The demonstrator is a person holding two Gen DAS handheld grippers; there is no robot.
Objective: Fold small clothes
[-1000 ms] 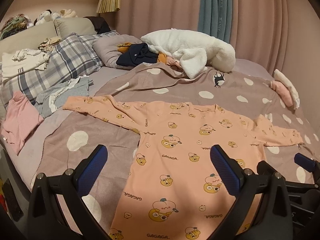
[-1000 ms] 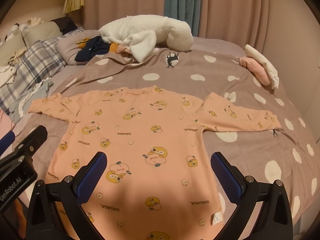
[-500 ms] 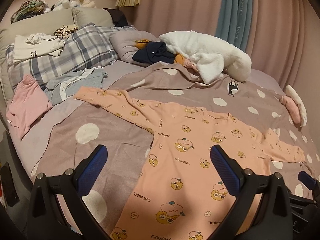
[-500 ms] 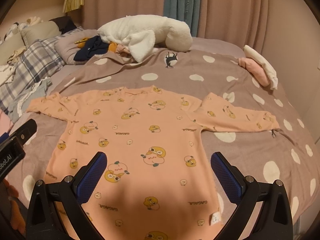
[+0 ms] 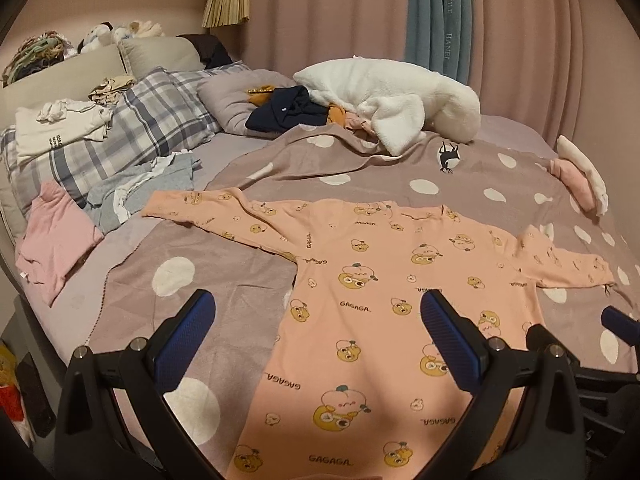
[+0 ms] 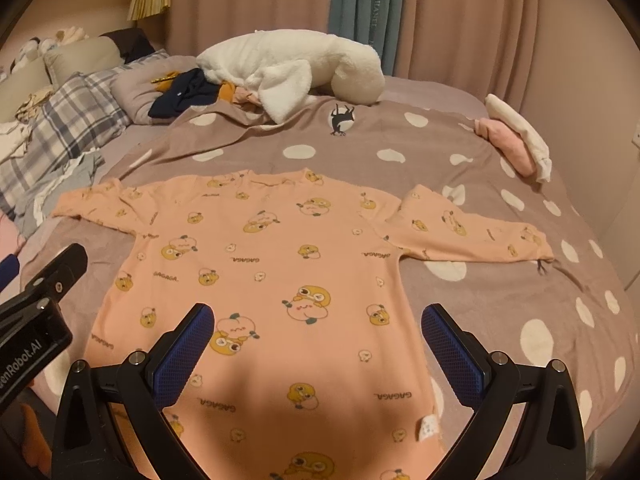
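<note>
On the spotted bedspread (image 5: 248, 296): peach shirt (image 6: 280, 272) flat, sleeves out sideways, hem nearest; left gripper (image 5: 318, 320) over its left edge, right gripper (image 6: 318, 330) over mid-body, both spread wide, empty, apparently clear of the cloth.

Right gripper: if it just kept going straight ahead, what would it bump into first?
Most likely the peach shirt lying flat on the dotted blanket. The right gripper is open and holds nothing, and the shirt's body fills the space between its fingers. Depth is hard to judge here.
</note>
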